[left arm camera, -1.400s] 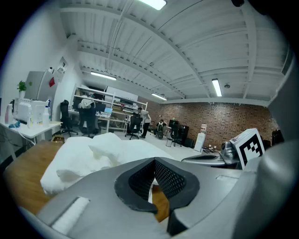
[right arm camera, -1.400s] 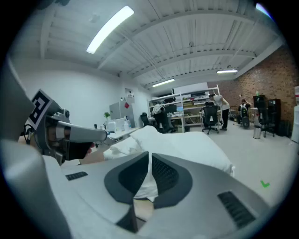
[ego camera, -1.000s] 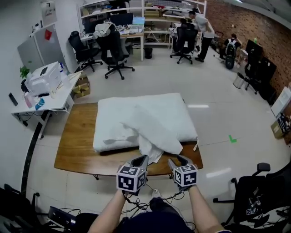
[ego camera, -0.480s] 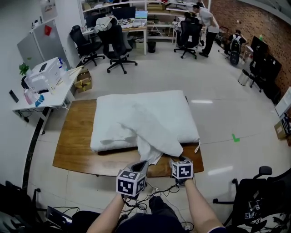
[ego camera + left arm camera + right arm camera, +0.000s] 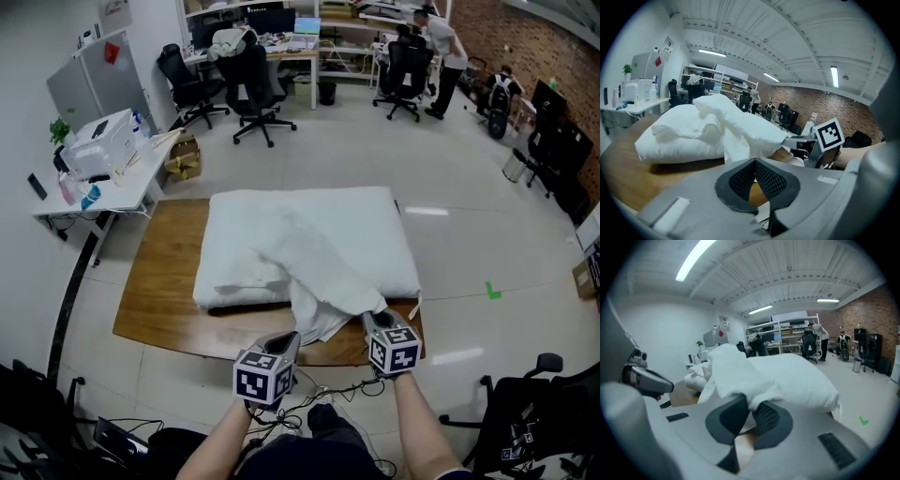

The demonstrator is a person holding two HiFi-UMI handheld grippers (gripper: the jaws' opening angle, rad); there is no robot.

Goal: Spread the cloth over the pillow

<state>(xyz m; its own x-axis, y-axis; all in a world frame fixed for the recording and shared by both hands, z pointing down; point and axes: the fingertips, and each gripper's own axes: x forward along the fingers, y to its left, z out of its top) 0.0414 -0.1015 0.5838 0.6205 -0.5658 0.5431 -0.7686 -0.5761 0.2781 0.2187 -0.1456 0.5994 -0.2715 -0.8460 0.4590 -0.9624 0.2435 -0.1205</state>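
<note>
A big white pillow [image 5: 309, 230] lies on the wooden table [image 5: 159, 281]. A white cloth [image 5: 323, 281] sits crumpled across its near half, with one corner hanging toward the front edge. My right gripper [image 5: 373, 321] is at that corner; its jaws have just been closing and now pinch the cloth [image 5: 736, 371]. In the right gripper view the fabric bunches between the pads of the right gripper [image 5: 752, 409]. My left gripper [image 5: 289, 339] hovers at the table's front edge, left of the hanging cloth. In its own view the left gripper [image 5: 754, 161] is shut with nothing in it.
A white desk with a printer [image 5: 98, 145] stands left of the table. Office chairs [image 5: 253, 84] and standing people [image 5: 448, 47] are at the far end. A black chair [image 5: 525, 422] is close at the right. Cables lie on the floor below my arms.
My right gripper moved forward to the cloth's hanging corner and closed on it. My left gripper sank slightly and stayed shut.
</note>
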